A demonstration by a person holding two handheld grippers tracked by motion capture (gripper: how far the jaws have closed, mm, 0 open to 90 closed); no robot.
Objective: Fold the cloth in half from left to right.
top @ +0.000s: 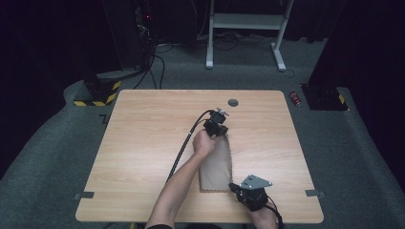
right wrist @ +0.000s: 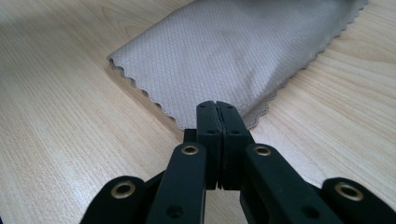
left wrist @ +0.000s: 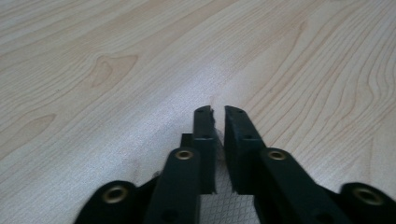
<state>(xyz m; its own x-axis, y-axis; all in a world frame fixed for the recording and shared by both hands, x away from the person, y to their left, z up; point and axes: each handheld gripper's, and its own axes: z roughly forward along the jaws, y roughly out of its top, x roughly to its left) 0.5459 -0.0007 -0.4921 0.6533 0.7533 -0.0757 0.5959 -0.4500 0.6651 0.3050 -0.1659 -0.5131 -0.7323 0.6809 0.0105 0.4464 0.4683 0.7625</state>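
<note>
Cloth (top: 216, 164) flat on table (top: 143, 157), folded into a long strip. Left gripper (left wrist: 218, 112) at its far end, jaws slightly parted over the fabric. Right gripper (right wrist: 217, 108) pinched tight on the near corner.

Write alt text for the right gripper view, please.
Black tongs closed on the near corner of a folded grey-beige cloth with a zigzag edge. The cloth lies on a pale wooden table.
</note>
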